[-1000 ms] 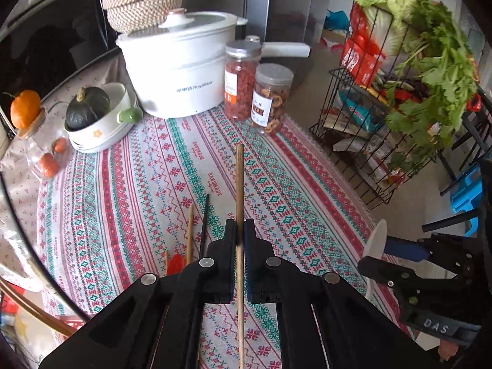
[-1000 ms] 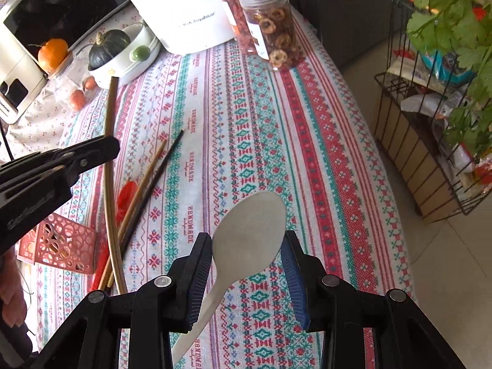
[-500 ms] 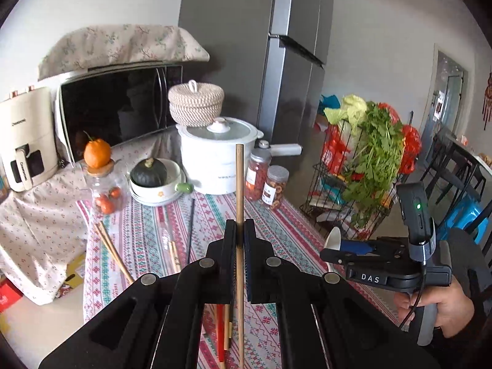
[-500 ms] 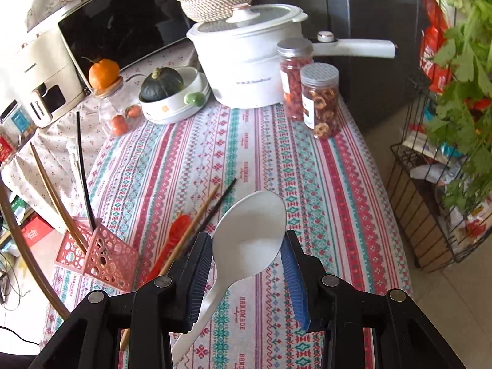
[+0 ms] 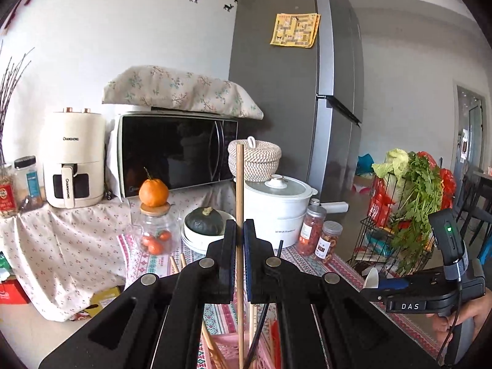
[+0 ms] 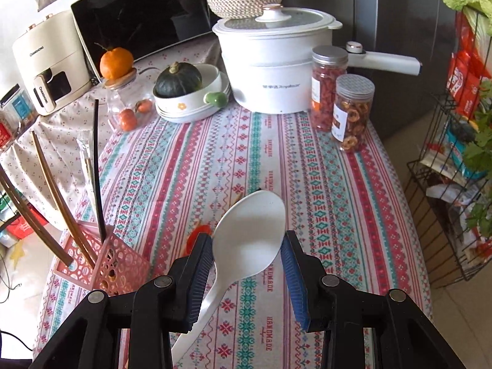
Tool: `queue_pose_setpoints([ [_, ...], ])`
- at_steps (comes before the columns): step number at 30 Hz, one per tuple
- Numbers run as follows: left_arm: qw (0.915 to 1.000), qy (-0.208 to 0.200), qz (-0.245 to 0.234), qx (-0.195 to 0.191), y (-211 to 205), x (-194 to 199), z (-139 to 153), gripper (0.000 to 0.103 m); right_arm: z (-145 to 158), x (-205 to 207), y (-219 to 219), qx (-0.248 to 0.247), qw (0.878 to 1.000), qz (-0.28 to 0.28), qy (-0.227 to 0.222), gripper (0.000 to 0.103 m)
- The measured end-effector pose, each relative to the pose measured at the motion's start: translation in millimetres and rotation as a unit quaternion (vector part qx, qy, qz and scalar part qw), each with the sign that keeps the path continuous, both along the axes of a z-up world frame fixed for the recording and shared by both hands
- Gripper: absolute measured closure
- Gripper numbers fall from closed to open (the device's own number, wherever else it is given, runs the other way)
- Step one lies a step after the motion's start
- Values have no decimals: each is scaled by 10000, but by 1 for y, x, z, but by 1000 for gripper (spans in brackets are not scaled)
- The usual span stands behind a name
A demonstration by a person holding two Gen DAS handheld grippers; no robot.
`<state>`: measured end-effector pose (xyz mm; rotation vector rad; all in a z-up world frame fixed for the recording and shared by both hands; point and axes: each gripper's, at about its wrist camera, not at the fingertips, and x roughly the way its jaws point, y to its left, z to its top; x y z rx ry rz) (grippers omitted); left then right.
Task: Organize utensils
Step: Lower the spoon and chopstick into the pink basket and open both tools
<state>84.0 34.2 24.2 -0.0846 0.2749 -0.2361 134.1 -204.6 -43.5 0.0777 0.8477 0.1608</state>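
the left gripper stays pinched on a wooden chopstick, now swung upright above the pink holder at 6 o'clock, so it looks ready to drop in. the right gripper still clasps the white spoon, holder at 9 o'clock. the spoon looks smooth, pale plastic.

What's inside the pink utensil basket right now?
The pink utensil basket holds several wooden chopsticks and one black chopstick, all standing tilted with their tops out. Their lower ends and the basket floor are hidden by its perforated walls.
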Motion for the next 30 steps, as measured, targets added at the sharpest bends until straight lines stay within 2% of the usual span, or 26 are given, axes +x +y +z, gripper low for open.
queue_pose_setpoints([
  [4, 9998, 106, 174, 73, 2, 8, -21, 99, 2, 1, 14, -59, 9999, 56, -125, 62],
  [13, 9980, 495, 367, -102, 14, 24, -55, 99, 5, -1, 40, -143, 9990, 209, -358, 62],
  [17, 9956, 843, 321, -249, 18, 28, -64, 97, 14, -5, 50, -212, 9972, 252, -671, 62],
  [22, 9919, 1168, 431, -249, 23, 23, -65, 97, 27, -13, 67, -336, 9914, 330, -1222, 62],
  [25, 9885, 1402, 474, -295, 29, 17, -59, 89, 32, -14, 79, -366, 9874, 426, -1479, 62],
  [27, 9855, 1593, 514, -293, 34, 11, -53, 66, 34, -14, 87, -378, 9848, 491, -1625, 62],
  [30, 9806, 1803, 767, -31, 43, 4, -41, 53, 36, -14, 101, -463, 9789, 581, -1906, 61],
])
